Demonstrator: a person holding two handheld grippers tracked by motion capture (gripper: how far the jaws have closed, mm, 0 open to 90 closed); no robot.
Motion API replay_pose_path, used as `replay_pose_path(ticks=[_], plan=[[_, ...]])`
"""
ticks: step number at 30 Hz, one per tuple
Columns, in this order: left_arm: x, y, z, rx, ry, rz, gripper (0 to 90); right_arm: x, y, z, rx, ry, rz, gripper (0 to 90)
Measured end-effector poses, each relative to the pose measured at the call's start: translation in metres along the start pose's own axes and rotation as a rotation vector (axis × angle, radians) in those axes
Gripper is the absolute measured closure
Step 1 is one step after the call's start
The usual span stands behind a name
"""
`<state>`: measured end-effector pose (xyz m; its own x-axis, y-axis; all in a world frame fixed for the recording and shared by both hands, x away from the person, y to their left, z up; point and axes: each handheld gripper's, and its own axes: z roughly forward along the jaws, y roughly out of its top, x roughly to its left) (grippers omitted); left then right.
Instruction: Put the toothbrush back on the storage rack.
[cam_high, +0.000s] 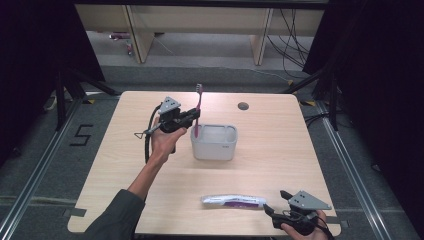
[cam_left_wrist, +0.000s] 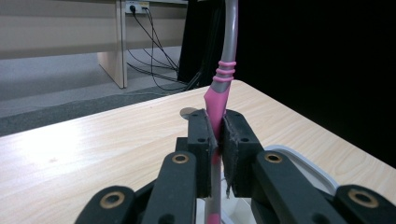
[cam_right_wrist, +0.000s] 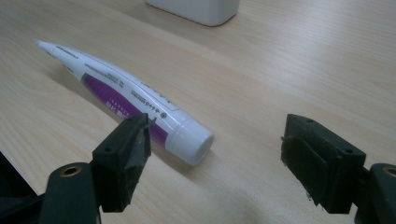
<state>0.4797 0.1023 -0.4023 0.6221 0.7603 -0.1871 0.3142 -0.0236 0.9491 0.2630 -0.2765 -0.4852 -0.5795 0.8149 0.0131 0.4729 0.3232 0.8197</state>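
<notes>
Care pays here: left claw, clenched on the upright toothbrush, should lower straight into the white holder, while right claw gapes beside the toothpaste.

Pink-grey toothbrush upright, lower end in white container

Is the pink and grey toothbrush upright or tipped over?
Upright. The pink and grey toothbrush stands vertically, bristles up, clamped in the left tongs, its lower end inside the pale grey plastic box.

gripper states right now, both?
Left claw: closed on the toothbrush.
Right claw: open, empty, by the toothpaste tube.
</notes>
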Motion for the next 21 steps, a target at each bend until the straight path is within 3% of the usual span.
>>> replay_pose_path(ticks=[21], plan=[[-0.001,-0.026,0.007,0.036,-0.007,0.016,82.0,0.0,0.0,0.0,0.0,0.009,0.0,24.6]])
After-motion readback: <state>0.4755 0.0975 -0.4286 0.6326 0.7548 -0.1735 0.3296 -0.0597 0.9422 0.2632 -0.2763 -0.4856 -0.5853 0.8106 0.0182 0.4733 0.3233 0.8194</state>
